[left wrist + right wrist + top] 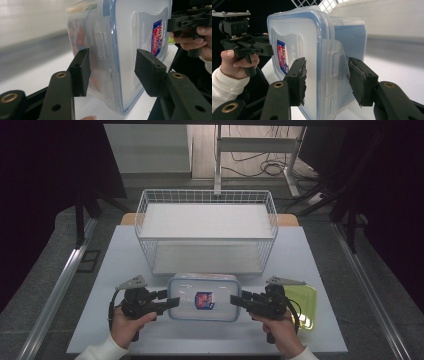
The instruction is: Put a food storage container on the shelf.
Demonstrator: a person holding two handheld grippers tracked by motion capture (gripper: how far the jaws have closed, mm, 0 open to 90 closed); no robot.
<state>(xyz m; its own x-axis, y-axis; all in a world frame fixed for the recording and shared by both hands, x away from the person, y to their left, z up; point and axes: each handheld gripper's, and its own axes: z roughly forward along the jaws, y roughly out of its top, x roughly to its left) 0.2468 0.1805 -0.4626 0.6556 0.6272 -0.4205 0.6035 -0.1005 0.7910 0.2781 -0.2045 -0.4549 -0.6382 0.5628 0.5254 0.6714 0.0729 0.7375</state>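
Clear plastic container (203,297), red-and-blue label (204,300) unreadable, sits between the left gripper (169,302) and right gripper (236,301), both spread wide, unclenched.

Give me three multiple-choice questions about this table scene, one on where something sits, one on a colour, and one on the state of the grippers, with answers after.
1. Where is the wire basket relative to the lidded plastic container?
A. Beyond it, farther from the person
B. On top of it
C. Left of it

2. What colour is the tray by the right gripper?
A. Red
B. Yellow-green
C. Black

3. How do the left gripper and the right gripper stand?
A. Both lying flat on the table
B. Both inside the basket
C. Each with open jaws astride one end of the container

Answers: 1 A, the basket stands behind the container; 2 B, the high view shows it yellow-green; 3 C, both gripper views show gaps beside the pads.
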